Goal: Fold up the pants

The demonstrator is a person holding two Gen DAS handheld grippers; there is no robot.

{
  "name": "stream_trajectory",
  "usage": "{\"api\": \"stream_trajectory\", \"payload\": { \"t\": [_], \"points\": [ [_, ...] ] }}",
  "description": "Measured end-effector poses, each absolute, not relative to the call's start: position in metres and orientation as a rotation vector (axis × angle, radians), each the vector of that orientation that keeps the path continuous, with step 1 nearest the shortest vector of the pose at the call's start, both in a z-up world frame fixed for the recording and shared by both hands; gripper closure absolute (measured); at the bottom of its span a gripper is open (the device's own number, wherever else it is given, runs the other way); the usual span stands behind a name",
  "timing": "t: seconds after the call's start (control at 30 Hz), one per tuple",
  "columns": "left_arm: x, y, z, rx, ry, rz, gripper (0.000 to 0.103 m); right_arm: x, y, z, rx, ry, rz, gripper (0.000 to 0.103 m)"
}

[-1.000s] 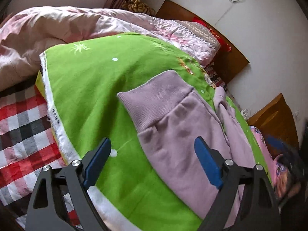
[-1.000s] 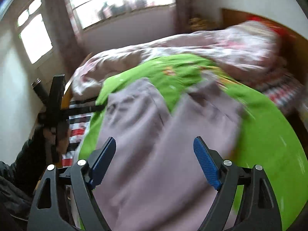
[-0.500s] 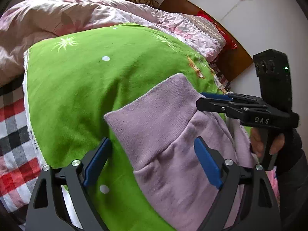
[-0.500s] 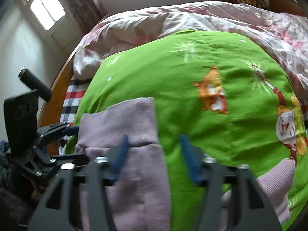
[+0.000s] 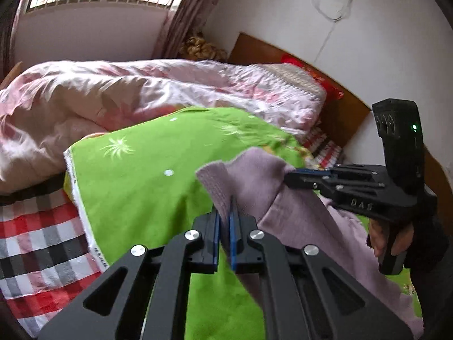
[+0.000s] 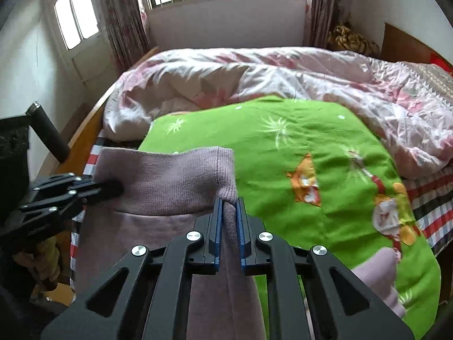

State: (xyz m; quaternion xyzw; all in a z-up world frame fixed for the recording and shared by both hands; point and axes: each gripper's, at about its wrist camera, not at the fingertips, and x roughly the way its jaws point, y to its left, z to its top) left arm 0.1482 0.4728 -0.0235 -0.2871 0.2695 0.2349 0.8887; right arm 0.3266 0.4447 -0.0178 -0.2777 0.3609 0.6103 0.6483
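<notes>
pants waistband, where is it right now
The ribbed waistband is lifted above the green blanket, pinched at one end by the left gripper and at the other by the right gripper.

Black left gripper (image 5: 225, 218), blue pads (image 5: 233, 226), silver screws; right gripper (image 5: 294, 177) marked "DAS", green LED, dark sleeve (image 5: 427, 243) at right.

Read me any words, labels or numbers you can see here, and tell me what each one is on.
"DAS": raised letters on the black body of the right gripper, seen from the left wrist view.
Small dark print along the white edge of the green sheet: too small to read.
No lettering shows on the pants, the left gripper or the quilt.
</notes>
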Motion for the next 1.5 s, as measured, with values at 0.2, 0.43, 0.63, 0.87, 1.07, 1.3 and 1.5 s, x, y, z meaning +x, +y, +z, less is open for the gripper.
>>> {"api": "stream_trajectory", "payload": {
  "t": [0.2,0.43,0.63,0.87,1.07,1.3,1.5],
  "points": [
    [0.153,0.499,-0.083,-0.675,0.698,0.549,0.088,0.333,0.456,-0.055,-0.609,0.925,1.334,0.082],
    [0.118,0.492,-0.034,-0.567,0.567,0.776,0.019,0.375,0.392,0.014,-0.327,0.908,1.332,0.023],
    [0.125,0.432,-0.008,-0.535,0.575,0.410,0.005,0.444,0.261,0.003,-0.135,0.982,1.056,0.036],
    [0.188,0.384,-0.071,-0.486,0.897,0.216,0.005,0.465,0.200,-0.065,0.031,1.185,0.905,0.049],
    [0.162,0.421,-0.055,-0.697,0.822,0.213,0.004,0.458,0.221,-0.058,-0.021,1.137,0.961,0.094],
    [0.100,0.449,-0.037,-0.762,0.665,0.347,0.004,0.355,0.304,0.031,-0.233,0.877,1.220,0.094],
    [0.079,0.457,-0.047,-0.804,0.656,0.418,0.004,0.278,0.387,0.009,-0.373,0.928,1.401,0.088]
  ]
}}
